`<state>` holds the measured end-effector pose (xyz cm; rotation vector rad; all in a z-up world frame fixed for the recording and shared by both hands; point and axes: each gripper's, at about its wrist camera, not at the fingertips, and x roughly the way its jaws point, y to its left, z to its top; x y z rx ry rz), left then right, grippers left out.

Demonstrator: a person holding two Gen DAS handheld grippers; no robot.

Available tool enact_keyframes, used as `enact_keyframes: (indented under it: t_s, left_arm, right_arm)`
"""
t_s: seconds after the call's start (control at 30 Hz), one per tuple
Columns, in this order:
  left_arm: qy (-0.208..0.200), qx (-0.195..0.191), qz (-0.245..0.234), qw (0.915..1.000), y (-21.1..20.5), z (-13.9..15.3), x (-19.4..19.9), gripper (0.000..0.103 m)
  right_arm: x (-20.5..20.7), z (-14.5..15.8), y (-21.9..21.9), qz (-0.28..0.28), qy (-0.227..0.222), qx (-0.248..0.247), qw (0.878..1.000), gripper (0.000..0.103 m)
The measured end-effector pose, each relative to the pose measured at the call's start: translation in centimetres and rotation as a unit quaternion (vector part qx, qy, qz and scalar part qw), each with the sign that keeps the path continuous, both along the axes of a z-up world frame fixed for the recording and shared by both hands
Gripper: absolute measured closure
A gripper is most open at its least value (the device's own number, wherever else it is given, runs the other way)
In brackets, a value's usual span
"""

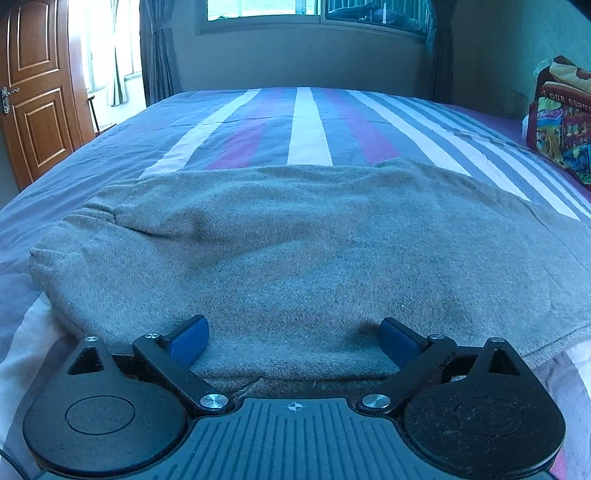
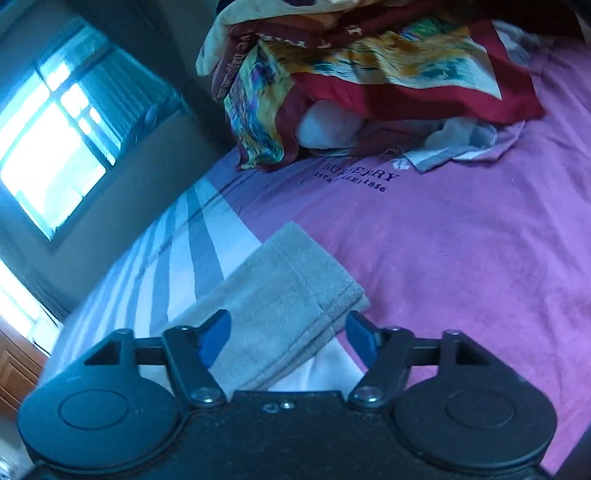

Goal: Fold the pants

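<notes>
Grey pants (image 1: pixel 295 236) lie spread across the striped bed sheet (image 1: pixel 306 125), waistband end bunched at the left. My left gripper (image 1: pixel 293 338) is open, low over the near edge of the pants, its blue pads (image 1: pixel 188 338) on either side of the fabric. In the right wrist view the leg end of the pants (image 2: pixel 280 295) lies flat with its hem to the right. My right gripper (image 2: pixel 288 339) is open above that leg end, the fabric between its spread fingers.
A pile of colourful cloth (image 2: pixel 351 74) and white items sits on the purple part of the sheet (image 2: pixel 461 240); it also shows at the right in the left wrist view (image 1: pixel 561 122). A wooden door (image 1: pixel 37 92) stands at the left, a window (image 1: pixel 314 11) behind the bed.
</notes>
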<state>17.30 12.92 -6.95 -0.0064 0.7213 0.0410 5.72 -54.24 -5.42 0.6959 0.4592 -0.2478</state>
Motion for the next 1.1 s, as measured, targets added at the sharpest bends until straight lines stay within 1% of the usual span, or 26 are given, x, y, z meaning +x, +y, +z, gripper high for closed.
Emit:
enact_keyframes:
  t_s: [0.03,0.1,0.17,0.27,0.3,0.33,0.37,0.4,0.43,0.47,0.5,0.57,0.6,0.63,0.67,0.7,0.73,0.77,0.8,0.83,0.87,0.9,0.93,1.0,1.03,1.1]
  left_arm:
    - [0.0,0.0,0.0,1.0,0.0,0.0,0.0,0.006]
    - [-0.001,-0.001,0.0,1.0,0.0,0.0,0.0,0.005]
    - [-0.002,-0.002,0.0,1.0,0.1,0.0,0.0,0.005]
    - [-0.003,-0.002,0.0,1.0,0.0,-0.1,0.0,0.005]
    - [-0.003,-0.002,0.0,1.0,0.0,-0.1,0.0,0.005]
    - [-0.003,-0.003,0.0,1.0,0.0,-0.1,0.0,0.005]
    - [-0.003,-0.003,0.0,1.0,0.1,-0.1,0.0,0.005]
    - [-0.002,-0.003,-0.001,1.0,0.1,-0.1,0.0,0.005]
    - [-0.002,-0.003,-0.001,1.0,0.1,-0.1,0.0,0.005]
    - [-0.003,-0.003,-0.001,1.0,0.1,-0.1,0.0,0.005]
    - [-0.004,-0.003,0.0,1.0,0.1,-0.1,0.0,0.005]
    - [-0.007,-0.004,0.0,1.0,0.0,-0.2,-0.1,0.005]
    - [-0.007,-0.003,-0.001,1.0,0.0,-0.3,-0.1,0.005]
    - [-0.006,-0.003,-0.001,1.0,0.0,-0.3,0.0,0.005]
    - [-0.005,-0.004,-0.002,1.0,0.1,-0.2,0.0,0.005]
    - [-0.003,-0.006,-0.003,1.0,0.2,-0.1,0.0,0.005]
    - [0.001,-0.005,-0.005,1.0,0.3,0.0,0.1,0.005]
    - [0.01,-0.003,-0.004,0.9999,0.3,0.4,0.3,0.005]
    - [0.019,-0.003,0.001,0.9998,0.3,0.9,0.5,0.005]
    - [0.022,-0.005,0.01,0.9997,0.1,1.7,0.6,0.005]
    - [0.007,-0.002,0.005,1.0,-0.5,2.7,0.7,0.005]
    - [-0.01,0.006,-0.01,0.9999,-1.5,3.6,0.9,0.005]
    - [-0.022,0.017,-0.032,0.9991,-2.9,4.4,1.5,0.005]
    - [-0.038,0.031,-0.087,0.995,-6.4,5.6,3.2,0.005]
    - [-0.044,0.032,-0.118,0.9915,-8.4,5.9,4.4,0.005]
    - [-0.035,0.028,-0.157,0.9866,-11.4,5.6,6.9,0.005]
  right_arm:
    - [0.2,-0.2,-0.5,-0.005,0.004,0.016,1.0,0.042]
    - [1.1,-0.9,-1.1,-0.033,0.044,0.045,0.997,0.05]
    - [1.2,-1.4,-1.3,-0.044,0.042,0.087,0.994,0.052]
    - [1.6,-2.1,-1.6,-0.059,0.049,0.123,0.989,0.052]
    - [1.9,-2.2,-1.8,-0.057,0.046,0.136,0.988,0.054]
    - [2.3,-2.2,-2.1,-0.053,0.044,0.141,0.988,0.077]
    - [2.8,-2.0,-2.3,-0.039,0.04,0.132,0.99,0.092]
    - [3.2,-1.4,-2.3,-0.029,0.035,0.113,0.993,0.091]
    - [3.1,-0.4,-1.9,-0.017,0.019,0.084,0.996,0.091]
    - [2.6,0.8,-1.3,-0.006,-0.01,0.056,0.998,0.091]
    - [1.9,1.8,-0.6,0.002,-0.039,0.031,0.999,0.091]
    - [0.7,2.5,0.4,-0.003,-0.067,-0.007,0.998,0.091]
    - [0.6,1.9,0.7,-0.018,-0.051,-0.028,0.998,0.091]
    - [0.9,0.5,0.5,-0.035,-0.015,-0.029,0.999,0.089]
    - [1.5,-1.3,-0.2,-0.053,0.03,-0.006,0.998,0.087]
    - [1.8,-2.8,-0.7,-0.059,0.057,0.021,0.996,0.087]
    - [1.3,-3.1,-1.0,-0.063,0.04,0.037,0.997,0.084]
    - [1.0,-2.7,-0.8,-0.066,0.035,0.032,0.997,0.075]
    - [0.6,-1.9,-0.4,-0.076,0.035,0.008,0.996,0.07]
    - [0.1,-1.1,0.2,-0.088,0.034,-0.018,0.995,0.067]
    - [0.0,-0.2,0.7,-0.095,0.029,-0.045,0.994,0.069]
    - [0.0,0.9,1.3,-0.083,0.016,-0.069,0.994,0.069]
    - [0.2,1.7,1.9,-0.056,0.004,-0.089,0.994,0.069]
    - [2.9,2.9,4.0,0.015,0.001,-0.125,0.992,0.069]
    - [4.3,3.2,5.0,0.049,0.0,-0.132,0.99,0.069]
    - [8.0,3.4,6.3,0.113,0.005,-0.131,0.985,0.07]
